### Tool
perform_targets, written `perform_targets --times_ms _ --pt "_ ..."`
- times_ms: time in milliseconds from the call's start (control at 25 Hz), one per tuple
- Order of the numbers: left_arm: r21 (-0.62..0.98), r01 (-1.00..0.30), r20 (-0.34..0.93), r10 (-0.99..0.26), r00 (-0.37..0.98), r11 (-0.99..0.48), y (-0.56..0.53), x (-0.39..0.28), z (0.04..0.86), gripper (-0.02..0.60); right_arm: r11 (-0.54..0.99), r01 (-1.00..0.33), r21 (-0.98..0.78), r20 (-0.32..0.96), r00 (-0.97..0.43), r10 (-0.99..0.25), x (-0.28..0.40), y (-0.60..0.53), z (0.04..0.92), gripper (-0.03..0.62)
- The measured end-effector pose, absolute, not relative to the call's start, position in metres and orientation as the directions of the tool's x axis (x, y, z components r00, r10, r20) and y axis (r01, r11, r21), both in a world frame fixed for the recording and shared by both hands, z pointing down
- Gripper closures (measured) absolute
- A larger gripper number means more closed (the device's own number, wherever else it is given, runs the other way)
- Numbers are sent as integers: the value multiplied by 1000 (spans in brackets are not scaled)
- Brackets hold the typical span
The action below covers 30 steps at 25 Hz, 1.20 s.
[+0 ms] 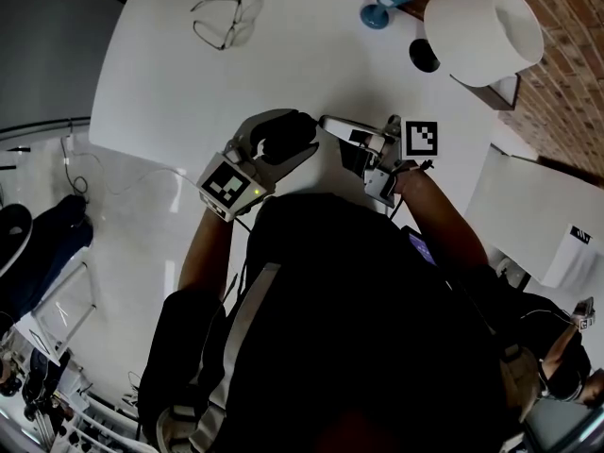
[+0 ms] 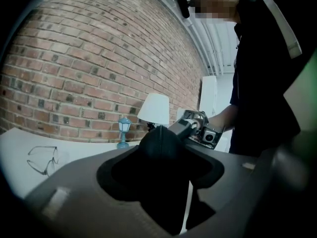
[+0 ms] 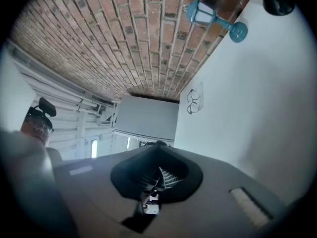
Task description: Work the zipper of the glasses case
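The black glasses case (image 1: 286, 136) is held up over the table's near edge, with my left gripper (image 1: 276, 147) shut on its body. In the left gripper view the case (image 2: 159, 139) fills the gap of that gripper (image 2: 163, 168). My right gripper (image 1: 327, 124) comes in from the right with its jaws pressed together at the case's end, where the zipper pull sits; the pull itself is too small to make out. The right gripper view shows its jaws (image 3: 157, 148) shut, with a dark tip of the case just beyond.
A pair of glasses (image 1: 225, 22) lies on the white table (image 1: 170, 83) at the far left. A small blue lantern (image 1: 382, 3), a white lampshade (image 1: 483, 32) and its black base (image 1: 424, 55) stand at the far right. A brick wall lies behind.
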<state>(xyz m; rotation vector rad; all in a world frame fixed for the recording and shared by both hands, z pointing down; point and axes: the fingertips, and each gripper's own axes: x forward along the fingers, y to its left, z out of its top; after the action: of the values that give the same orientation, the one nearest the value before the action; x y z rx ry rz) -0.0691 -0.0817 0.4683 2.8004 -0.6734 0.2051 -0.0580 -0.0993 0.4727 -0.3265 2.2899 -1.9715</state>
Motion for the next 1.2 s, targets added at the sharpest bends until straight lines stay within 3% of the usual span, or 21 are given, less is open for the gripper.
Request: perform_targets --times_ms 160,240,320,520,840,1200 --pt "184 -472 243 -425 872 -862 -84 -65 490 318 200 -215 -956 161 -953 -257 -52 -101 488 567" --pt "162 -473 278 -420 864 -866 -88 -65 498 318 213 -273 -938 207 -935 -286 -43 -105 498 487" --pt "126 -469 332 -408 850 -874 -94 -64 509 316 218 -308 -926 232 -920 -315 -34 -108 502 473" --pt "0 -393 490 -343 802 -919 -102 -56 546 314 250 -401 -881 298 -882 -366 -14 -109 507 470" --pt "-32 -281 641 -235 731 -959 -109 -22 603 313 242 -473 -847 336 -830 -444 21 -88 510 473" --pt "-47 -194 706 -170 688 -980 -108 4 631 310 196 -515 -834 373 -789 -488 42 -78 516 482"
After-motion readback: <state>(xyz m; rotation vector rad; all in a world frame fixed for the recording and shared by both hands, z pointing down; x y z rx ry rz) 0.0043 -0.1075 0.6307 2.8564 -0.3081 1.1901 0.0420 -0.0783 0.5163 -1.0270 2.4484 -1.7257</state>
